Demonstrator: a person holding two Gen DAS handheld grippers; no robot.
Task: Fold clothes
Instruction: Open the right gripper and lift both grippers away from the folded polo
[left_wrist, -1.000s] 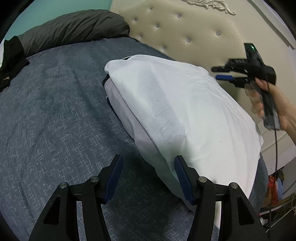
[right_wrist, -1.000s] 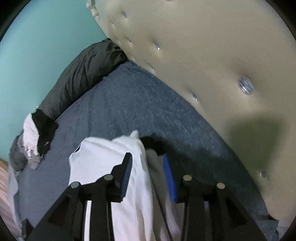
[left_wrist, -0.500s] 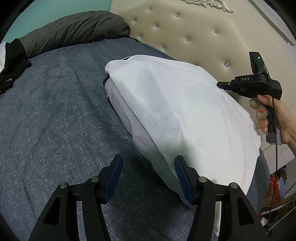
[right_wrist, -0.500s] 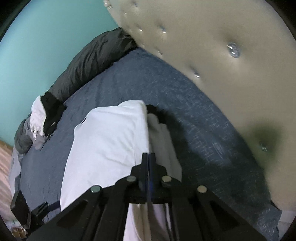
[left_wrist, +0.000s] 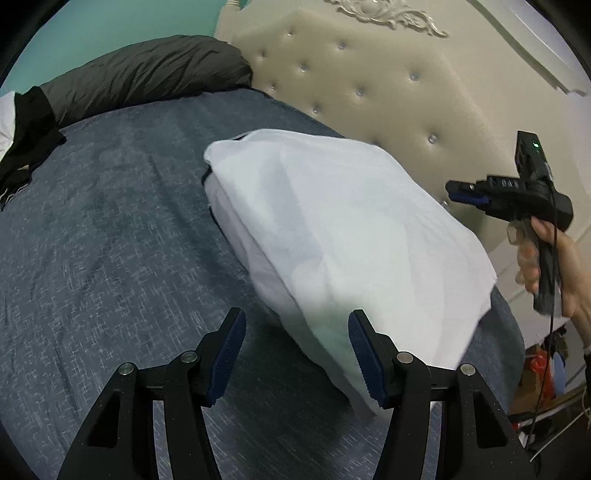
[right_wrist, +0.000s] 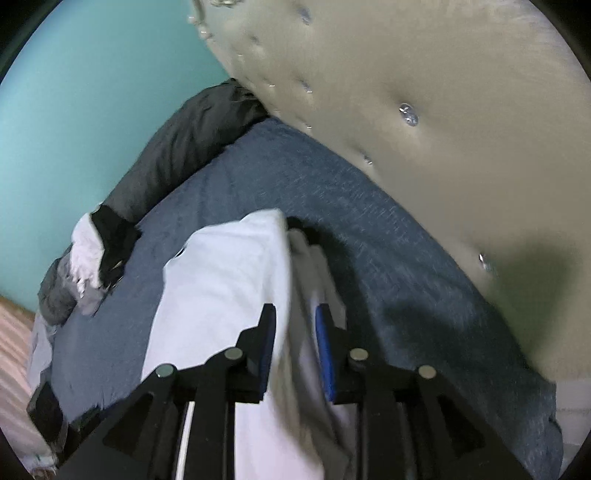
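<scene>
White garment (left_wrist: 332, 236), folded into a thick rectangular stack, lies on the blue bedspread (left_wrist: 110, 258) near the headboard (left_wrist: 369, 85). Its far corner shows a dark trim edge. In the right wrist view the same stack (right_wrist: 221, 280) runs lengthwise away from the camera, with its layered edge facing the headboard (right_wrist: 443, 110).

Left gripper (left_wrist: 295, 354): jaws stand wide apart, nothing between the pads. It hangs above the bedspread at the near end of the stack; its right finger (left_wrist: 364, 354) overlaps the stack's near corner in the picture, contact cannot be confirmed.

Right gripper (right_wrist: 293, 347): jaws stand narrow and have just been opening after a full close. The view is blurred. The stack's long edge appears in the gap between the pads, but in the left wrist view this gripper (left_wrist: 465, 192) is held in the air by a hand (left_wrist: 554, 266), off the headboard side of the stack and apart from it, gripping nothing.

Other items: a dark grey pillow (left_wrist: 147, 74) lies along the far edge of the bed against the teal wall (right_wrist: 74, 110). A small heap of black and white clothes (right_wrist: 99, 254) sits at the pillow's end, well apart from the stack
</scene>
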